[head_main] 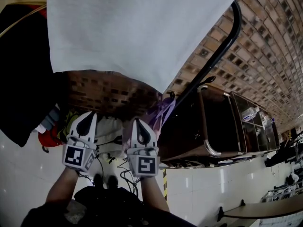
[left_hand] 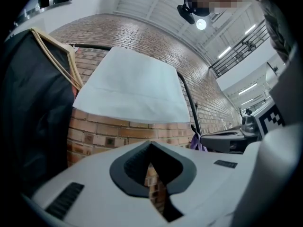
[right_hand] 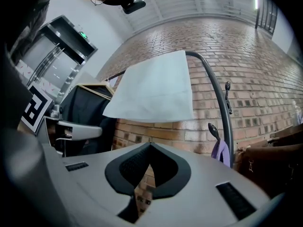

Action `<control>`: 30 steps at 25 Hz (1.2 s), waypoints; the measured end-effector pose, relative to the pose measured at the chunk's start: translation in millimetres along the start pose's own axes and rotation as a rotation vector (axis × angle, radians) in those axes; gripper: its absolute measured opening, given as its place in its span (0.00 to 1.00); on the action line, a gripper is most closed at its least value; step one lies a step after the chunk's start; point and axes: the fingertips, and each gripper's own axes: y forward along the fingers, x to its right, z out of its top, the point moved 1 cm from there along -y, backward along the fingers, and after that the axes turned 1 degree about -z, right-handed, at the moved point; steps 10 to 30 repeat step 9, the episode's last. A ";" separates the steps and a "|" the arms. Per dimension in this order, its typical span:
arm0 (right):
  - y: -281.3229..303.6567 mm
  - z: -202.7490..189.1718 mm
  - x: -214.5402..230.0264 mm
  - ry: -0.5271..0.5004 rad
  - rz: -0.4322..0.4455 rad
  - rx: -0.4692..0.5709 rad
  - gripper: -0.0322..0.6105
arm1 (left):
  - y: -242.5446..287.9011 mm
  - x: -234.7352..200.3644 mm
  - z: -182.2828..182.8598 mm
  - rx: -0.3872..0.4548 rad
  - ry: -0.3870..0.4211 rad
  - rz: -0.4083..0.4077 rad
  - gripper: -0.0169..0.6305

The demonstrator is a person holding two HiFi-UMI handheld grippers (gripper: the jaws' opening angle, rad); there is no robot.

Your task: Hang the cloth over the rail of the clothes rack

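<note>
A white cloth (head_main: 137, 30) hangs draped over the black rail (head_main: 235, 11) of the clothes rack, in front of a brick wall. It shows as the white cloth (left_hand: 132, 89) in the left gripper view and the white cloth (right_hand: 156, 91) in the right gripper view, with the rail (right_hand: 213, 82) curving down at its right. Both grippers sit low, well below the cloth and apart from it. My left gripper (head_main: 86, 122) is shut with nothing in it. My right gripper (head_main: 141, 129) is shut and empty too.
Dark garments (head_main: 21, 70) on wooden hangers (left_hand: 54, 56) hang at the left of the rack. A purple item (head_main: 163, 110) hangs on the rack's upright. A brown cabinet (head_main: 213, 122) stands to the right. Cables lie on the pale floor (head_main: 199, 188) near the person's feet.
</note>
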 end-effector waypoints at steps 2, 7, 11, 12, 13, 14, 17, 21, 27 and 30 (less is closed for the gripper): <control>0.8 1.1 1.9 -0.007 0.000 0.000 0.08 | -0.2 -2.2 1.4 0.001 0.007 0.007 0.04; 2.5 3.3 5.8 -0.008 -0.009 0.004 0.08 | 0.6 -7.7 3.7 0.011 0.003 0.019 0.04; 2.6 4.0 7.3 -0.004 -0.017 0.009 0.08 | 0.7 -9.0 4.8 0.015 0.002 0.021 0.04; 2.6 4.0 7.3 -0.004 -0.017 0.009 0.08 | 0.7 -9.0 4.8 0.015 0.002 0.021 0.04; 2.6 4.0 7.3 -0.004 -0.017 0.009 0.08 | 0.7 -9.0 4.8 0.015 0.002 0.021 0.04; 2.6 4.0 7.3 -0.004 -0.017 0.009 0.08 | 0.7 -9.0 4.8 0.015 0.002 0.021 0.04; 2.6 4.0 7.3 -0.004 -0.017 0.009 0.08 | 0.7 -9.0 4.8 0.015 0.002 0.021 0.04; 2.6 4.0 7.3 -0.004 -0.017 0.009 0.08 | 0.7 -9.0 4.8 0.015 0.002 0.021 0.04; 2.6 4.0 7.3 -0.004 -0.017 0.009 0.08 | 0.7 -9.0 4.8 0.015 0.002 0.021 0.04; 2.6 4.0 7.3 -0.004 -0.017 0.009 0.08 | 0.7 -9.0 4.8 0.015 0.002 0.021 0.04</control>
